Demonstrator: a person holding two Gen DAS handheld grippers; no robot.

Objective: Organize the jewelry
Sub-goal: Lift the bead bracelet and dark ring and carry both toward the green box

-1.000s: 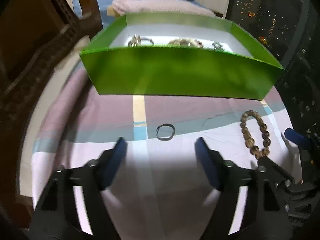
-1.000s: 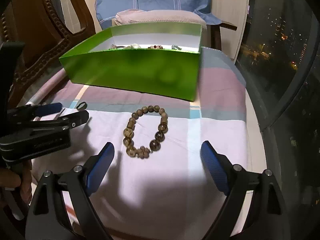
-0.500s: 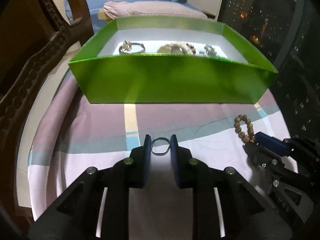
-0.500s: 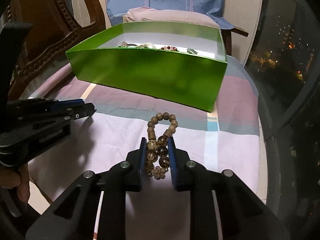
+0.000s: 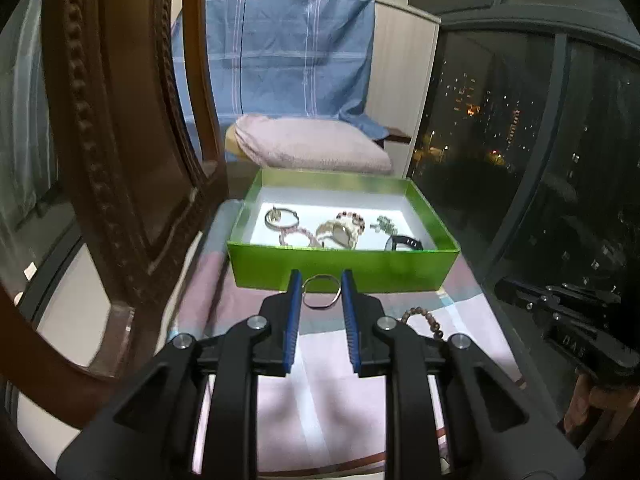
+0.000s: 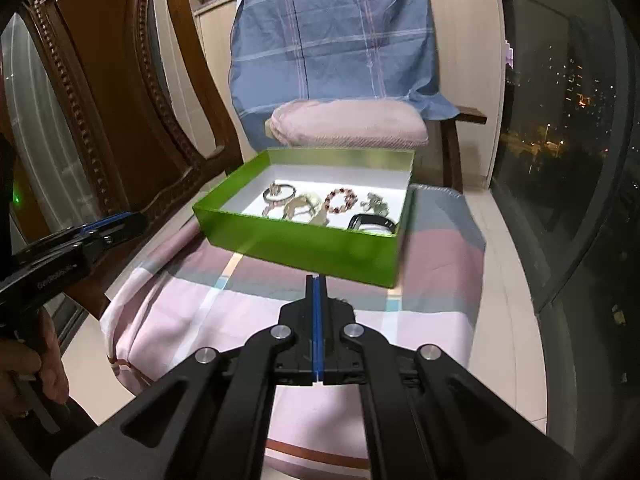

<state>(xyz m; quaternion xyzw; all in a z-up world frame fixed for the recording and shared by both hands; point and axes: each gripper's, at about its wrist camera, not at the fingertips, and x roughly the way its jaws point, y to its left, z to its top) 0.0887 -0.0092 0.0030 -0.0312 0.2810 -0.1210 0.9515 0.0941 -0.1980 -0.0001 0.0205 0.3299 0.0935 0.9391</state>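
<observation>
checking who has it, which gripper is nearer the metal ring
Left. The left gripper has the metal ring pinched between its pads, in front of the green box. The right gripper is shut with nothing visible in it, off to the ring's right.

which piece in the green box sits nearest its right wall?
The black band, in the front right corner of the green box. It is the only dark piece; the others are silver, pale or beaded.
</observation>
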